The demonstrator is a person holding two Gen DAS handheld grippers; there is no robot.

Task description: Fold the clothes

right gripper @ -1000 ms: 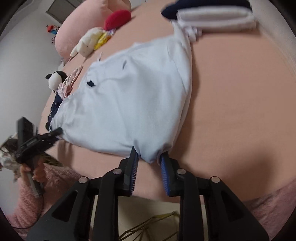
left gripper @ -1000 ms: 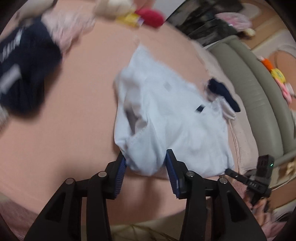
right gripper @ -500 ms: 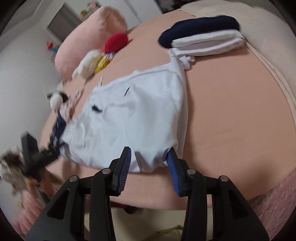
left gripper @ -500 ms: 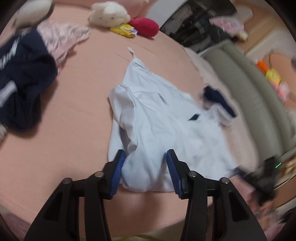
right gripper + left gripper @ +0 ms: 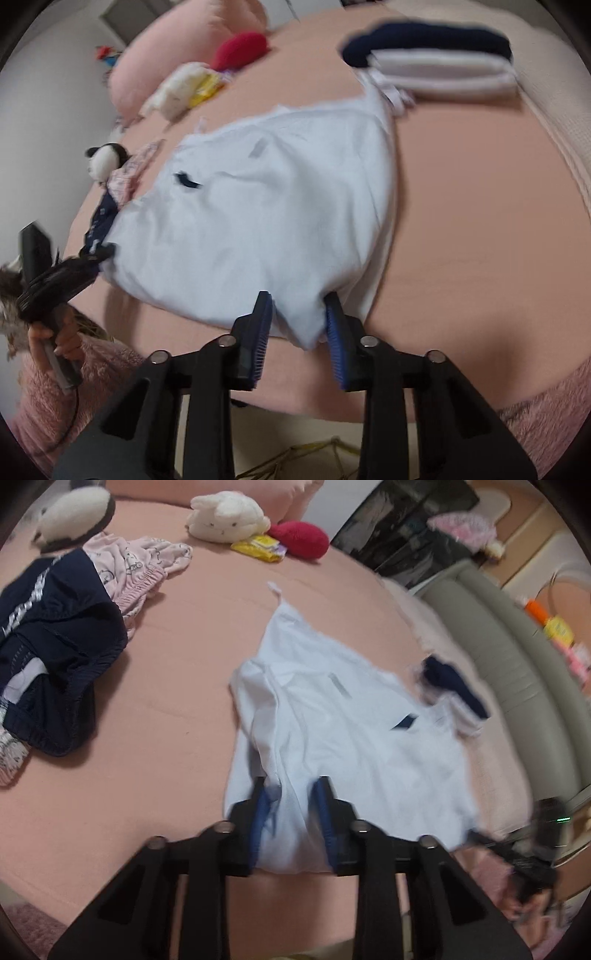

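Both my tongs, left gripper (image 5: 290, 821) and right gripper (image 5: 298, 334), sit spread around the white shirt (image 5: 258, 218) hem; closing could snag the bed sheet (image 5: 480, 221).

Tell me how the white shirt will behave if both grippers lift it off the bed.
The white shirt will likely sag between grips: it is thin and lies in soft folds. It is probably light, bunching easily in the left gripper and right gripper. Loose edges may drag on the bed.

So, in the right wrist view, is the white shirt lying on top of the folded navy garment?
No, the white shirt lies on the pink bedsheet, nearer than the folded navy garment.
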